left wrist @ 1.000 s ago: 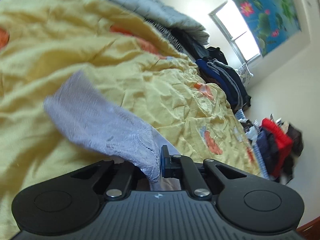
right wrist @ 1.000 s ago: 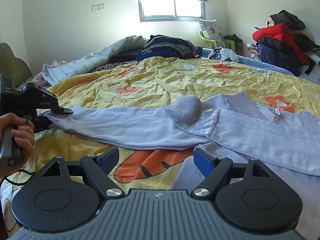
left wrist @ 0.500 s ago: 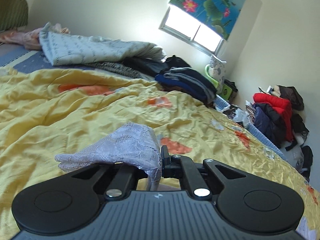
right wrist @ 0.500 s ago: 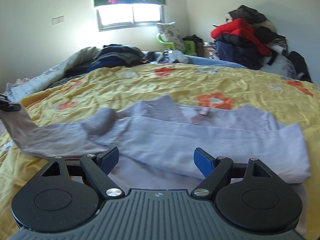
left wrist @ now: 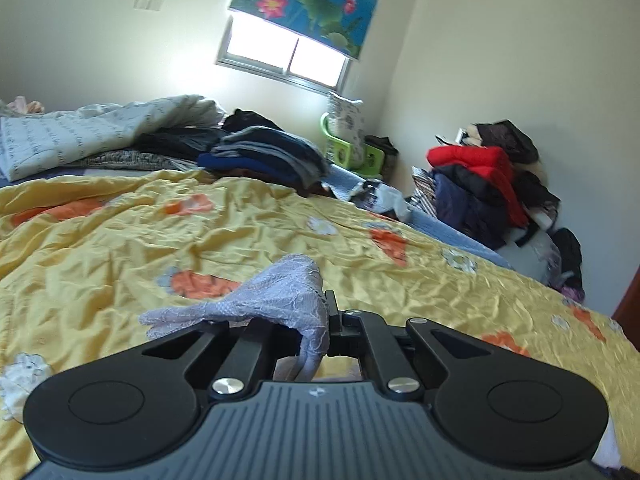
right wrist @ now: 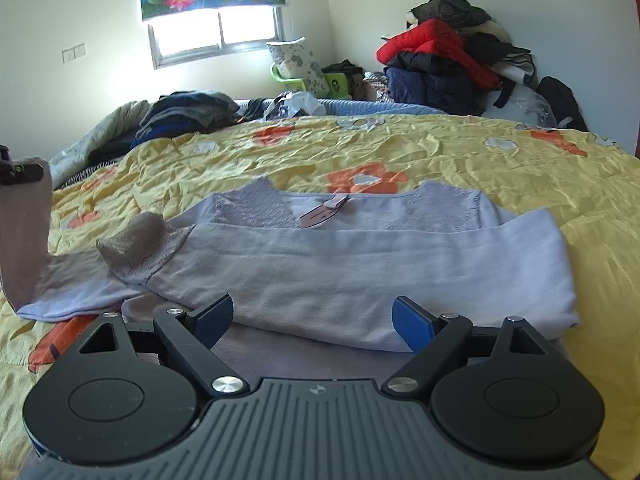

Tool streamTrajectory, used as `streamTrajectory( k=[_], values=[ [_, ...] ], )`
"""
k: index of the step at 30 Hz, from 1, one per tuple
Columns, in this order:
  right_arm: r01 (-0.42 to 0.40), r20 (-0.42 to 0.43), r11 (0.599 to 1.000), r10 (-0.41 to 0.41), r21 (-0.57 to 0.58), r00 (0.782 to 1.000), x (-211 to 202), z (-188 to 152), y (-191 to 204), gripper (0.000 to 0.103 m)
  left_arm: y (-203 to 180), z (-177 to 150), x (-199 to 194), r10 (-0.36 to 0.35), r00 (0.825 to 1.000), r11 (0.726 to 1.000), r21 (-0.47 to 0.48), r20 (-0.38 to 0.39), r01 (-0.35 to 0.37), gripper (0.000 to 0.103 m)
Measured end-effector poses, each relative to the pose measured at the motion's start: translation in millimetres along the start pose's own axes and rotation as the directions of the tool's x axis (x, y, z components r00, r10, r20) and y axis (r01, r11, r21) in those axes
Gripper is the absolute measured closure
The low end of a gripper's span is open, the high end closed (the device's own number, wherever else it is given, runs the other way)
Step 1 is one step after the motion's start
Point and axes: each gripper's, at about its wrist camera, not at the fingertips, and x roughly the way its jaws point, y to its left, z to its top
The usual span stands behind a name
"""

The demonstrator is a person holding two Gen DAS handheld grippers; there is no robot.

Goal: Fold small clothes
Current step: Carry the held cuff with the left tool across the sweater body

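A pale lilac top with lace shoulders lies partly folded on the yellow flowered bedspread. My left gripper is shut on the lace cuff of its sleeve and holds it raised above the bed. In the right wrist view that sleeve hangs up at the far left, under the left gripper. My right gripper is open and empty, low over the top's near edge, its blue pads on either side of the folded body.
Folded dark clothes and a grey quilt lie at the bed's far side. A heap of red and dark jackets stands by the right wall. A pillow on a green chair sits under the window.
My left gripper has lifted the sleeve cuff and turned level to face the window. My right gripper has moved right along the top and now looks across its folded body.
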Motion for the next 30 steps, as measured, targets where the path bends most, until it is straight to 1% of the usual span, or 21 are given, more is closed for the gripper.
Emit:
streamTrajectory(
  k=[4, 6, 10, 14, 23, 30],
  values=[
    [0.055, 0.029, 0.997, -0.054, -0.053, 0.998, -5, 1, -4, 0.012, -14, -13, 5, -0.014, 0.999, 1.0, 0.015, -0.032, 0.014, 0.098],
    [0.069, 0.022, 0.996, -0.068, -0.054, 0.997, -4, -1, -8, 0.01, -19, -19, 9, -0.015, 0.999, 1.0, 0.024, -0.05, 0.016, 0.098],
    [0.061, -0.018, 0.998, -0.061, -0.014, 0.998, 2, -4, -18, 0.009, -28, -26, 12, -0.008, 0.998, 0.998, 0.059, -0.069, 0.012, 0.098],
    [0.052, -0.022, 0.999, -0.052, -0.002, 0.998, 3, -5, -20, 0.008, -34, -29, 14, -0.005, 0.997, 0.996, 0.086, -0.073, 0.011, 0.098],
    [0.046, -0.013, 0.999, -0.046, 0.022, 0.999, 1, -6, -22, 0.008, -42, -31, 21, -0.002, 0.996, 0.994, 0.113, -0.091, 0.013, 0.098],
    [0.043, -0.022, 0.999, -0.043, 0.01, 0.999, 0, -5, -22, 0.008, -58, -30, 25, -0.014, 0.995, 0.988, 0.154, -0.094, 0.029, 0.098]
  ],
)
